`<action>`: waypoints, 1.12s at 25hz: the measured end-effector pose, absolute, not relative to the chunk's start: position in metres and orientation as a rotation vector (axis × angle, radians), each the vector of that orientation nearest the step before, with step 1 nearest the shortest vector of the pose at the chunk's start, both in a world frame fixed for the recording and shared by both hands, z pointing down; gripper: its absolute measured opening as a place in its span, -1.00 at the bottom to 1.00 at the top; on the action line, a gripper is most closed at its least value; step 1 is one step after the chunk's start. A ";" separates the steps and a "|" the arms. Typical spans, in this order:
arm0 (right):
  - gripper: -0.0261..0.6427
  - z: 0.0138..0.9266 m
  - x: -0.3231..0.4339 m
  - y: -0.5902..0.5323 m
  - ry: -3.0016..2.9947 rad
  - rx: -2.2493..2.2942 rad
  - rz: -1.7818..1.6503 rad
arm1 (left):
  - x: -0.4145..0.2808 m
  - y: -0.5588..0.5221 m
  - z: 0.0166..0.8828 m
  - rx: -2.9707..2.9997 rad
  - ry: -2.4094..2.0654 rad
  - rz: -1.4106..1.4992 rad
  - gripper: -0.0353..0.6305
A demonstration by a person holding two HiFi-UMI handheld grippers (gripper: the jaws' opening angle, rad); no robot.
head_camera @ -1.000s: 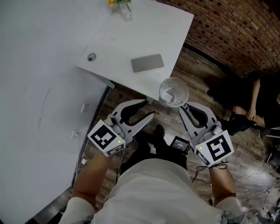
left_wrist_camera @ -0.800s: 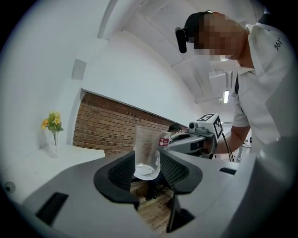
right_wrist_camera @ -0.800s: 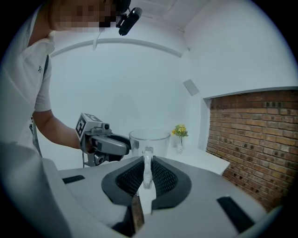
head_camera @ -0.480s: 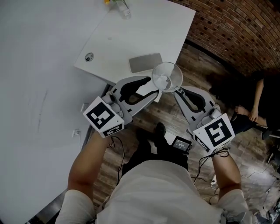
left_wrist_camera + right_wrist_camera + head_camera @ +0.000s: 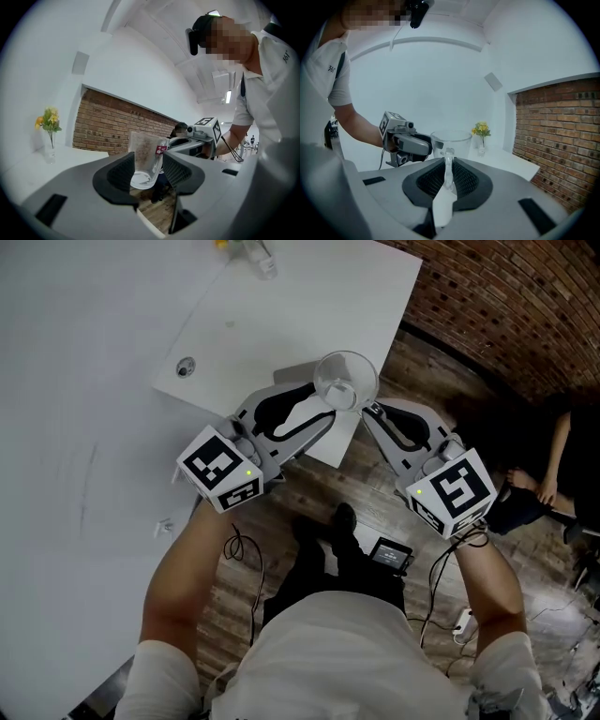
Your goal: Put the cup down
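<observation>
My right fingers (image 5: 380, 423) clamp the upright cup (image 5: 345, 381) by its handle (image 5: 448, 161) over the worktop (image 5: 281, 315) edge, upper centre; my left fingers (image 5: 314, 426) are opening around it.

The left forearm (image 5: 183, 568) and right forearm (image 5: 487, 582) are bare and reach forward from the body. The two grippers angle inward, so their tips come close together out in front. The left gripper (image 5: 323, 409) has its jaws wide and opening, with the cup (image 5: 345, 381) standing between them and the pads not clamped on it. The right gripper (image 5: 367, 412) has its jaws pinched nearly together on the cup's thin handle (image 5: 448, 161), carrying the cup upright.
</observation>
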State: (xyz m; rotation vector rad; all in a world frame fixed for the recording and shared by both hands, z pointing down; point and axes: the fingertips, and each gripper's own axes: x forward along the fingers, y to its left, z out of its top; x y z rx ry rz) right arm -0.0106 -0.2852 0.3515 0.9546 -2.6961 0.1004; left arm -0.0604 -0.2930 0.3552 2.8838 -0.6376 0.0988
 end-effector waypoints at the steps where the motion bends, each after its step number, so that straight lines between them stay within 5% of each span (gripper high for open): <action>1: -0.80 0.357 -0.011 -0.293 -2.697 0.951 0.101 | -0.060 -0.301 0.359 2.881 -0.642 0.102 -0.36; 28: -0.80 0.523 -0.027 -0.397 -2.640 0.805 0.115 | -0.073 -0.400 0.527 2.701 -0.746 0.374 -0.36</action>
